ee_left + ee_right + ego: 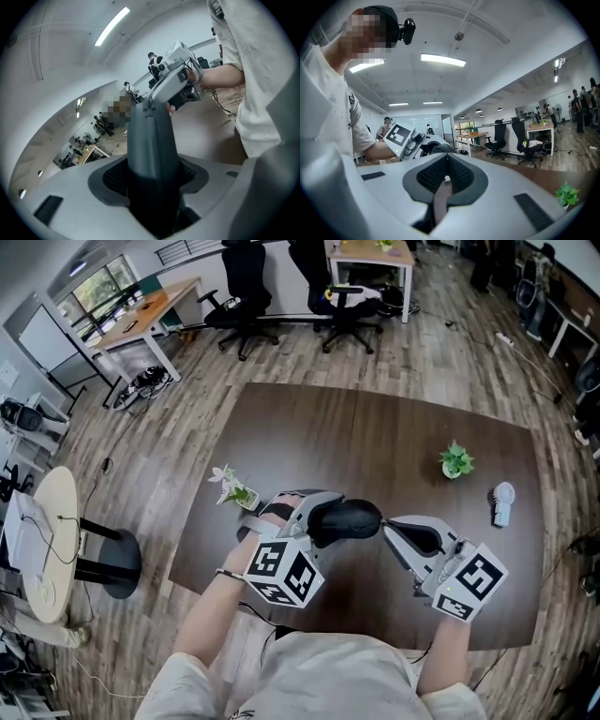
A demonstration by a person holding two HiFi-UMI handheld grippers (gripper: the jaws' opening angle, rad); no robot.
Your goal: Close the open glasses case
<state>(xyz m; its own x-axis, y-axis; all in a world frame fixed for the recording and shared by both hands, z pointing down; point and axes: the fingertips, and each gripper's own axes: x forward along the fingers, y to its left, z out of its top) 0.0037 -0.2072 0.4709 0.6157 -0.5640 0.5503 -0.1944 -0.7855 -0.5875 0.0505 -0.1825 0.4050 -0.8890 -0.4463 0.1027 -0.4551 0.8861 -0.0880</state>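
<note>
Slippage is the main risk. The left gripper (314, 519) is clamped on only one end of the case (347, 519), which it holds above the table's (375, 427) near edge. The right gripper (390, 530), jaws together and empty, sits just beside the free end, and a push from it could twist the case loose. The lid looks down or nearly so; whether glasses lie inside I cannot tell. Near the right edge a pot (456, 463) holds a green plant.
</note>
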